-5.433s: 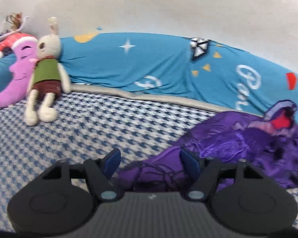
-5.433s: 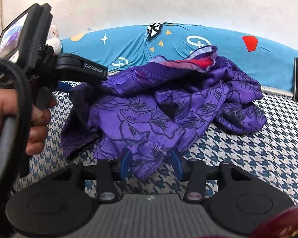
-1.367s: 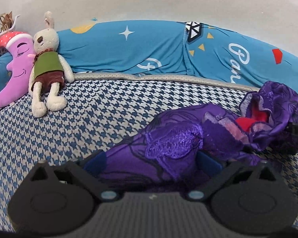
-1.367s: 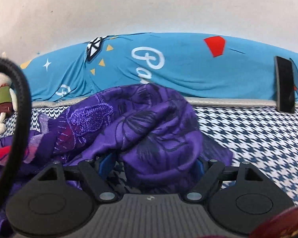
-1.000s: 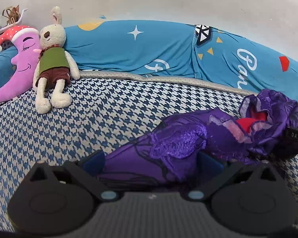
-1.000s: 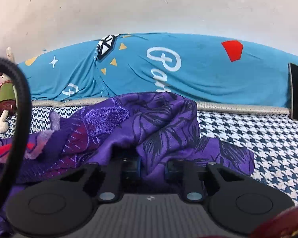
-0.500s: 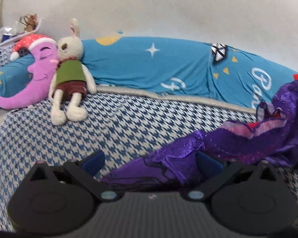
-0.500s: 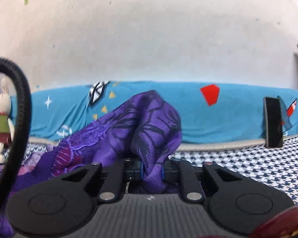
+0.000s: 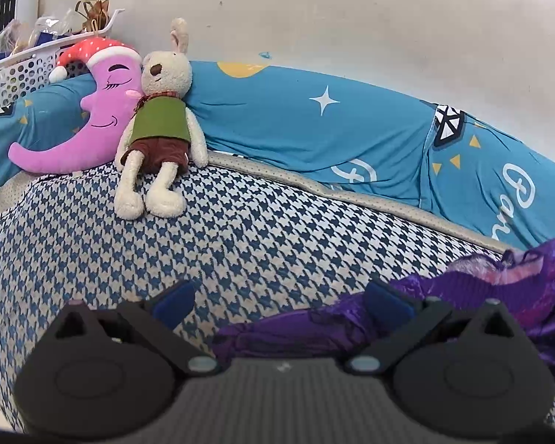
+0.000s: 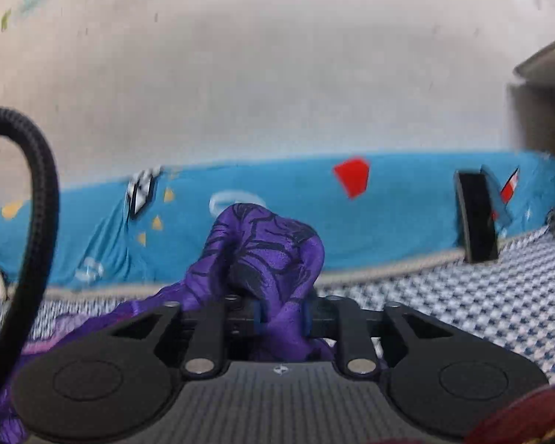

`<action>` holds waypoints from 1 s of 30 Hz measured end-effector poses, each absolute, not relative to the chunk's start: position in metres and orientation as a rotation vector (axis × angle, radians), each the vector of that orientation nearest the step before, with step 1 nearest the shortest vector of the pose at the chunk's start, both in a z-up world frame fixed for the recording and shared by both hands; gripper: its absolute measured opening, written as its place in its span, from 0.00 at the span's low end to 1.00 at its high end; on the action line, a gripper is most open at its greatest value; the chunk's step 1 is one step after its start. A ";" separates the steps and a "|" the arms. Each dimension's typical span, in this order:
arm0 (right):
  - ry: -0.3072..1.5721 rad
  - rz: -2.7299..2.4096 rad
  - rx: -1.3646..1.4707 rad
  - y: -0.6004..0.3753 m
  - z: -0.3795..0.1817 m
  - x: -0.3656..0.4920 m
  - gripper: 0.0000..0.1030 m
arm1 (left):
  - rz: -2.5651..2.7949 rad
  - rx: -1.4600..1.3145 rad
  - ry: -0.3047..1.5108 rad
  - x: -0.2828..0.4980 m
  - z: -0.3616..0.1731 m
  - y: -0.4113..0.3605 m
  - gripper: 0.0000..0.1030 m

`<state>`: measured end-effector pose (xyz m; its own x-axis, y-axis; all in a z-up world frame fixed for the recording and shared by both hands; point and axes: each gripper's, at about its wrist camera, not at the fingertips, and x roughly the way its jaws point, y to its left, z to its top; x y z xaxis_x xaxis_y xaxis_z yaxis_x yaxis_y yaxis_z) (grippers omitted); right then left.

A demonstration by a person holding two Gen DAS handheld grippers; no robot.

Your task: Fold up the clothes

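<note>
A purple floral garment (image 9: 462,296) lies stretched across the houndstooth bed cover (image 9: 240,229), low on the right of the left wrist view. My left gripper (image 9: 277,301) is open; the cloth's near edge lies by its right finger, and the left finger is over bare cover. In the right wrist view my right gripper (image 10: 281,312) is shut on a bunched fold of the purple garment (image 10: 266,251), which bulges above the pads and trails down to the left. What lies under the hanging cloth is hidden.
A plush rabbit (image 9: 155,125) and a purple moon pillow (image 9: 88,118) lean on the long blue bolster (image 9: 314,129) along the wall. A white basket (image 9: 26,63) sits far left. A black slab (image 10: 475,218) leans at the right; a black cable (image 10: 37,203) loops at the left.
The right gripper shut on the garment and rose with it, drawing the cloth out to the right. Less cloth now lies between the left gripper's open fingers.
</note>
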<state>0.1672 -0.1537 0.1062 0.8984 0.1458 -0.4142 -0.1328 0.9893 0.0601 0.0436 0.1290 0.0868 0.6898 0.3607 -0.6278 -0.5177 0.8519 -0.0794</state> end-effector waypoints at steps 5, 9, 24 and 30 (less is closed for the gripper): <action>0.491 0.130 0.002 -0.151 0.099 0.171 0.44 | 0.493 -0.265 0.645 0.042 0.086 0.128 1.00; 0.448 0.117 -0.014 -0.152 0.104 0.160 0.55 | 0.493 -0.264 0.650 0.042 0.086 0.126 1.00; 0.450 0.142 -0.021 -0.152 0.116 0.141 0.64 | 0.476 -0.268 0.659 0.040 0.090 0.126 1.00; 0.451 0.179 0.005 -0.153 0.121 0.127 0.66 | 0.475 -0.281 0.665 0.039 0.090 0.124 1.00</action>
<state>0.1269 -0.1528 0.1207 0.8847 0.1736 -0.4327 -0.1712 0.9842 0.0449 0.0385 0.1244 0.0901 0.6863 0.3304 -0.6479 -0.5059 0.8569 -0.0989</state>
